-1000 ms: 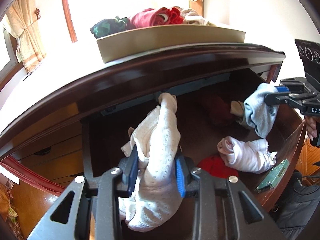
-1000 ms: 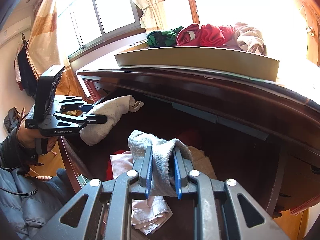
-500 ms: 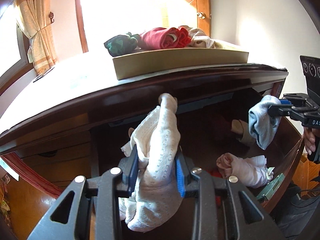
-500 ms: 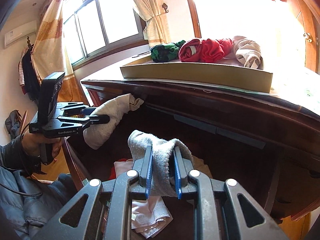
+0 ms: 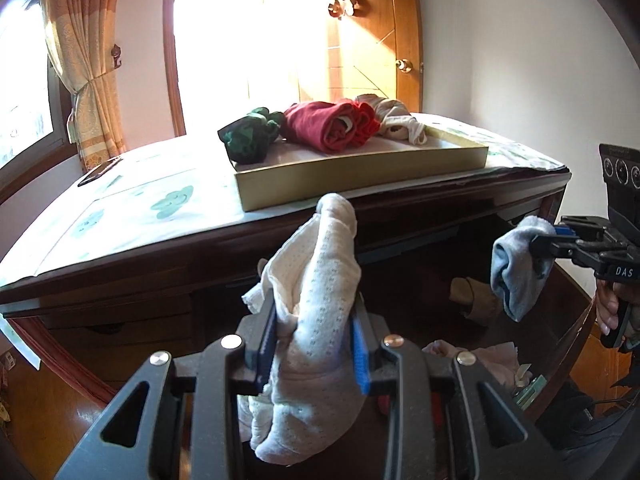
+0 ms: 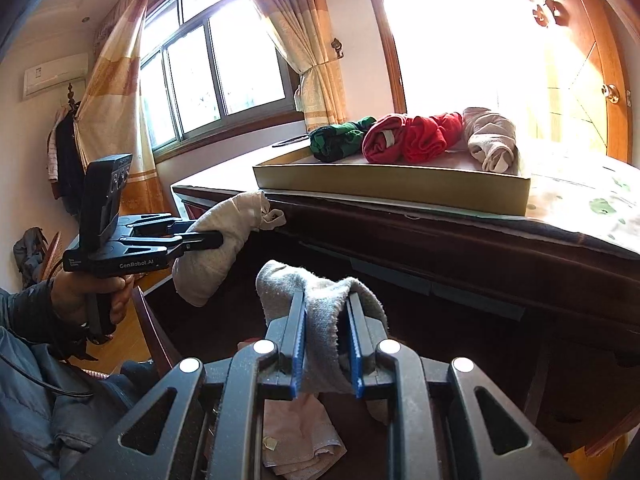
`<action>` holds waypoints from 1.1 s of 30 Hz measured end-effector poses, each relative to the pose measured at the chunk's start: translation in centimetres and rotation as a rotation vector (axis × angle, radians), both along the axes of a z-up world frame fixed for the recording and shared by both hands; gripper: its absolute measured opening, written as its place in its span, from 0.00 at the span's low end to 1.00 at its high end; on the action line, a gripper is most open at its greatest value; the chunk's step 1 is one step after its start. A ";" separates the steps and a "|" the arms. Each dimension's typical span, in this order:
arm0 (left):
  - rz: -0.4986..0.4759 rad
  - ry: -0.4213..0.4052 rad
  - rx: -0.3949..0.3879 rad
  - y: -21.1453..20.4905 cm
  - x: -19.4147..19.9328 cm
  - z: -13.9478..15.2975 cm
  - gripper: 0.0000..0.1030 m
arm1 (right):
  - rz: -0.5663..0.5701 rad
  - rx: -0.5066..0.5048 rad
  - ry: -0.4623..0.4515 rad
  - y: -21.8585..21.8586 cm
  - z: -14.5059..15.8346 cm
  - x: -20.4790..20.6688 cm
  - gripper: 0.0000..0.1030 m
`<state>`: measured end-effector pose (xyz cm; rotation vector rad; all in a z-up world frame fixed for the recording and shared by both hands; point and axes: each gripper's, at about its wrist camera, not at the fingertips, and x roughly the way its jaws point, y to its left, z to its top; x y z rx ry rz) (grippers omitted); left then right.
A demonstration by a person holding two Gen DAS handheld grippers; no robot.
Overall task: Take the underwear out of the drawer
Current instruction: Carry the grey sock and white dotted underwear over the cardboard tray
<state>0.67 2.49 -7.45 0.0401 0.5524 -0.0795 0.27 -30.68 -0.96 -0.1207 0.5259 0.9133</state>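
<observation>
Both claws clenched on underwear, each piece held up over the open drawer (image 5: 576,320).

Left gripper (image 5: 314,346) clamps a cream dotted roll (image 5: 320,280); cloth stands up past the blue pads (image 5: 359,354) and hangs below them, top end level with the desk edge. Right gripper (image 6: 326,350) clamps a grey roll (image 6: 320,312), draped over both pads, at the right of the left-wrist view. Still lying in the drawer: pink piece (image 6: 300,432) near the front, tan piece (image 5: 470,296) farther back, a bit of red mostly hidden behind the left gripper. On the desk top (image 5: 160,216), far side: shallow cardboard tray (image 5: 360,176) with green roll (image 5: 250,140), red roll (image 5: 332,126) and beige roll (image 5: 396,120) side by side, left to right. Person's hand (image 6: 86,292) grips the left handle.
</observation>
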 end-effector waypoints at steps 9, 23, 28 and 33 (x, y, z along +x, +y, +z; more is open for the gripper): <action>0.015 -0.058 -0.019 0.2 -0.8 1.0 0.30 | 0.001 0.024 -0.026 -0.3 0.3 -0.2 0.20; 0.024 -0.145 -0.039 0.6 -1.6 2.7 0.30 | 0.013 0.099 -0.086 -1.2 1.0 -1.2 0.20; 0.019 -0.172 -0.044 0.6 -1.8 3.3 0.30 | 0.013 0.111 -0.107 -1.4 1.6 -1.4 0.20; 0.007 -0.198 -0.047 0.3 -2.0 3.9 0.30 | 0.013 0.131 -0.134 -1.7 2.5 -1.7 0.20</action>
